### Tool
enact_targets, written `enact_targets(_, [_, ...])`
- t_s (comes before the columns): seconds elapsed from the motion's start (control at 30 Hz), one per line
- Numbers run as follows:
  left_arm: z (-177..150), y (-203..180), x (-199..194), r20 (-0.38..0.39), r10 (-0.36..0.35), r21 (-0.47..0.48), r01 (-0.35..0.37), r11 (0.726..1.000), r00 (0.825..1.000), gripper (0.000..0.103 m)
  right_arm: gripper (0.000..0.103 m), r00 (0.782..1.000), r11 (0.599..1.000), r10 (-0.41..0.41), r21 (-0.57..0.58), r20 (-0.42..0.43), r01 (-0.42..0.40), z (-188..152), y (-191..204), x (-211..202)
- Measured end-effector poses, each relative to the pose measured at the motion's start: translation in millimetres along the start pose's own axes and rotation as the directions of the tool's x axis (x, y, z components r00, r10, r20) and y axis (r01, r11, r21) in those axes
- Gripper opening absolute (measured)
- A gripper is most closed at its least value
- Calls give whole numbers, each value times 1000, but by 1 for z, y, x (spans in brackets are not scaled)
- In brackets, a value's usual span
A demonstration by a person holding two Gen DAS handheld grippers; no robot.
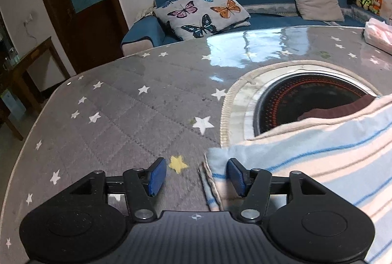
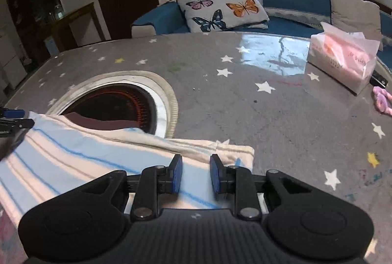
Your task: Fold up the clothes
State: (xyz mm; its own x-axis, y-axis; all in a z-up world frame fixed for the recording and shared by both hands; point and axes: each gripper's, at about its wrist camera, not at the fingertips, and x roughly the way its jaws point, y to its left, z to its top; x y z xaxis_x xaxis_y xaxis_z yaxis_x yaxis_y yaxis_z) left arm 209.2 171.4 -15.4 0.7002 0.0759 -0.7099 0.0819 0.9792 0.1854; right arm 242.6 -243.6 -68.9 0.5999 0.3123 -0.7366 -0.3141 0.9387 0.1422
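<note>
On the starry table (image 2: 281,117), striped garment (image 2: 85,156) overlapping round hotplate (image 2: 117,104), tissue pack (image 2: 343,63) apart, both tools gaping, empty.

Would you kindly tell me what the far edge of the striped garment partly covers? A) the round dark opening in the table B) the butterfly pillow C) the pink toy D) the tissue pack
A: the striped garment drapes over the near rim of the round dark opening.
</note>
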Motion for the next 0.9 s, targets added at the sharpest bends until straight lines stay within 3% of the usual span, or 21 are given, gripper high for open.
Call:
enact_targets(0.17, [2, 1, 2, 20, -10, -11, 10, 1000, 1000, 61, 25, 1000, 1000, -5, -30, 29, 6, 3, 7, -4])
enact_targets(0.27, [0, 3, 8, 17, -5, -23, 5, 1000, 1000, 69, 25, 1000, 1000, -5, -26, 10, 5, 0, 6, 2])
enact_targets(0.4, [0, 8, 2, 20, -3, -42, 4, 999, 1000, 70, 25, 1000, 999, -20, -34, 16, 21, 1, 11, 2])
enact_targets(0.47, [-2, 11, -6, 32, 3, -42, -2, 999, 999, 71, 25, 999, 996, -32, -88, 25, 34, 1, 23, -5])
enact_targets(0.6, [-9, 19, -20, 32, 10, -73, -8, 997, 999, 71, 33, 1000, 980, 18, -201, 23, -13, -5, 63, -21])
enact_targets(0.77, [-23, 29, -43, 34, 1, -107, 3, 994, 999, 71, 34, 989, 922, 148, -360, -9, -142, -22, 137, -38])
enact_targets(0.9, [-34, 41, -57, 24, 8, -142, -5, 990, 1000, 71, 43, 962, 825, 266, -503, -59, -259, -40, 206, -49])
